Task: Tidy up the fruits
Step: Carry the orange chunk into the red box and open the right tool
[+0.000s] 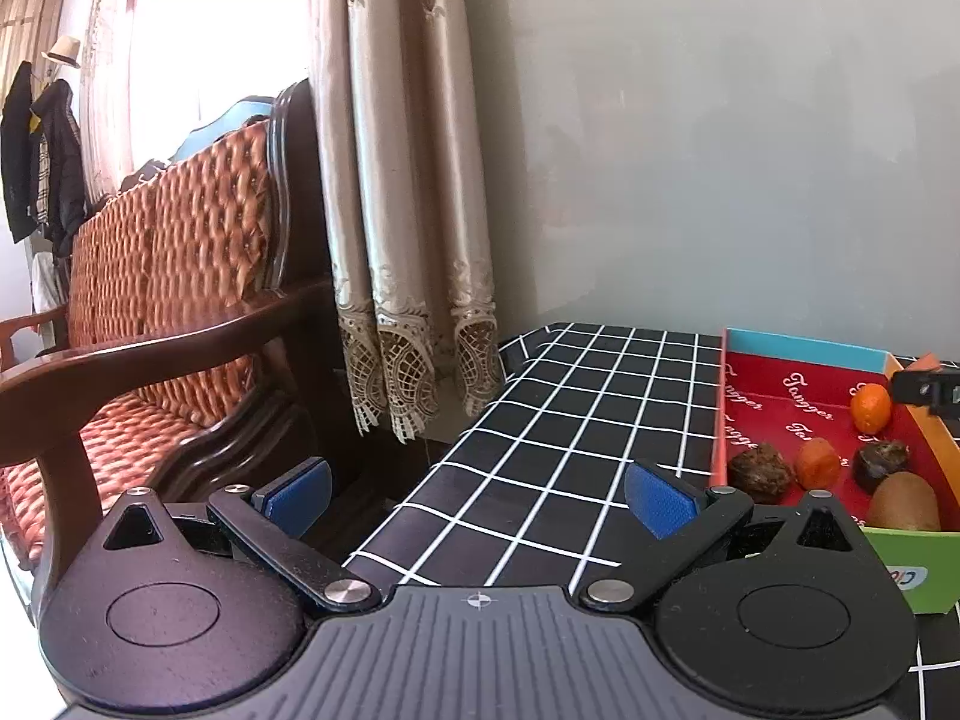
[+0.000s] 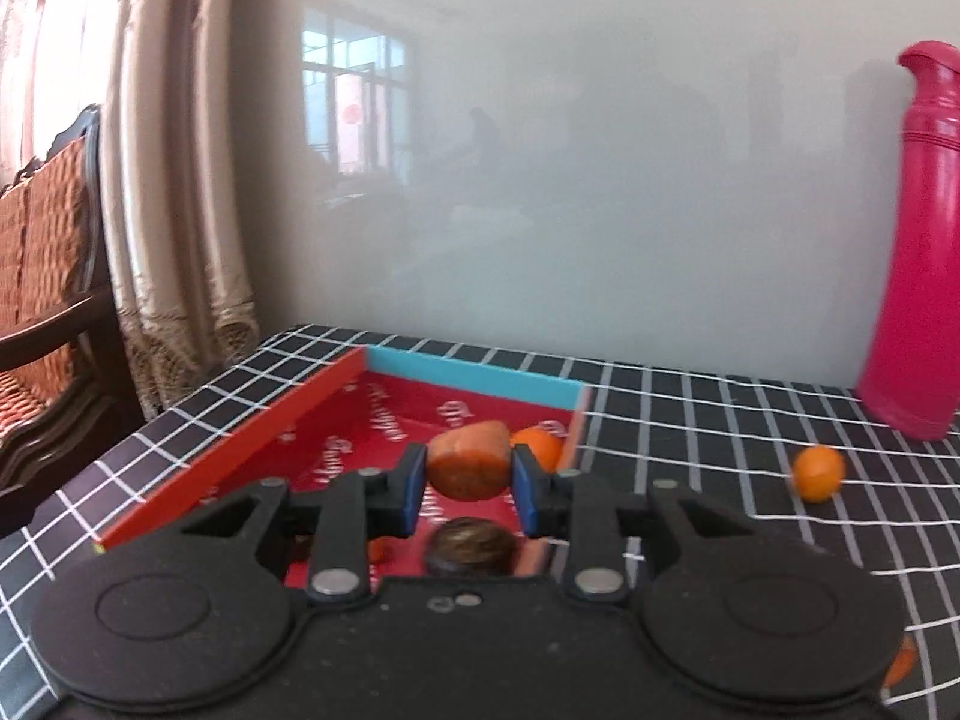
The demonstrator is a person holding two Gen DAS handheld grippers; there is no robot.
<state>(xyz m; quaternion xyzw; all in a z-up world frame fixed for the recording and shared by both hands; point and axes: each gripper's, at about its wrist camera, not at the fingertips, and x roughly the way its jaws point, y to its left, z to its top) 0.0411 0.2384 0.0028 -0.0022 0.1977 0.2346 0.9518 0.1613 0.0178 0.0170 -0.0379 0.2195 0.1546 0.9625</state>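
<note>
Orange fruit piece clamped crosswise in right gripper jaws, hanging above the red tray's right half near its blue far wall; left gripper, jaws apart and empty, sits off the tray's left edge.

Tray on tabletop near wall; fruit pieces inside. Loose fruit on tabletop right of tray, bottle behind it. Chair left of tabletop
</note>
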